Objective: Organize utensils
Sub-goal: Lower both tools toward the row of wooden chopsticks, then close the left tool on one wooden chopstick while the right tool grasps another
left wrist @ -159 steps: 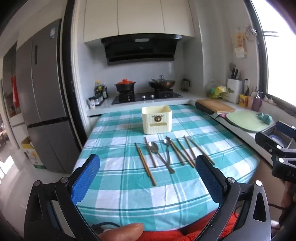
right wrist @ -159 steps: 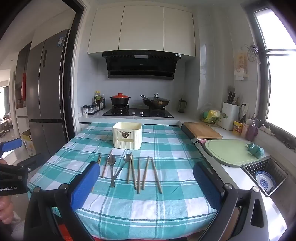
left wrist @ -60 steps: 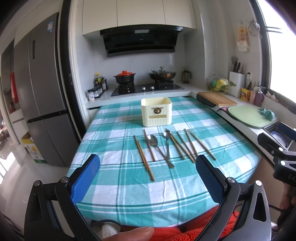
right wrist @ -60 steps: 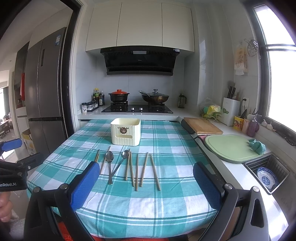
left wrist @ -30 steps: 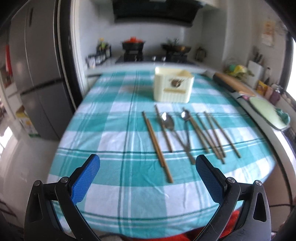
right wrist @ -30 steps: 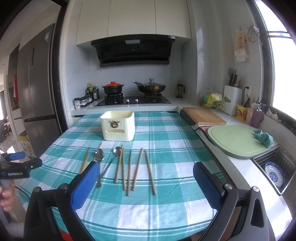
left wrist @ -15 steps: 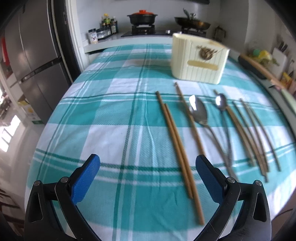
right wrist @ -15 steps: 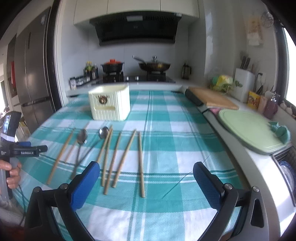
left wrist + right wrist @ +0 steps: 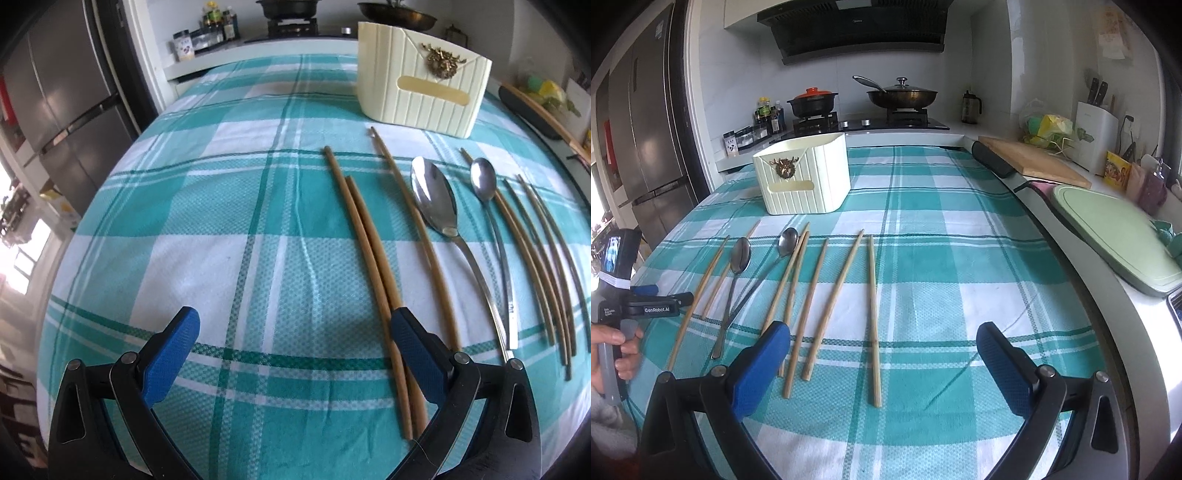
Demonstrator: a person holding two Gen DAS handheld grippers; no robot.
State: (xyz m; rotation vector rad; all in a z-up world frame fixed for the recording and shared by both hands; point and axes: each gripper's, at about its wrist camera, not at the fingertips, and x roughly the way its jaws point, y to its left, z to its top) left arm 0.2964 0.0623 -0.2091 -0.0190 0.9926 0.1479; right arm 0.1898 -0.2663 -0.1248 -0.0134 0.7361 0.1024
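- Low over the near edge of the table, my left gripper (image 9: 295,345) has dropped from a raised view of the whole kitchen to just above the checked tablecloth (image 9: 207,229). Its blue pads are spread wide and grip nothing. I take this as the approach to a first pick; nothing is sorted yet.
- Its right pad sits over the near ends of the leftmost pair of chopsticks (image 9: 365,251), which lie side by side and touching. I would need to shift right to straddle them.
- My right gripper (image 9: 882,354) has also come down and forward, released and empty, with the near ends of the loose chopsticks (image 9: 842,284) between its pads.
- The chopsticks are slim, round, pale wood, matte and tapering; they lie flat, so I judge a pinch near the cloth may slip.
- The large spoon (image 9: 436,203) and small spoon (image 9: 484,181) are polished steel with thin handles that cross toward their near ends. Both bowls point away from me.
- The cloth is a woven teal and white weave with soft wrinkles.
- Farther back stands the cream utensil holder (image 9: 421,92), ribbed plastic with a metal emblem, open at the top, well apart from the row.
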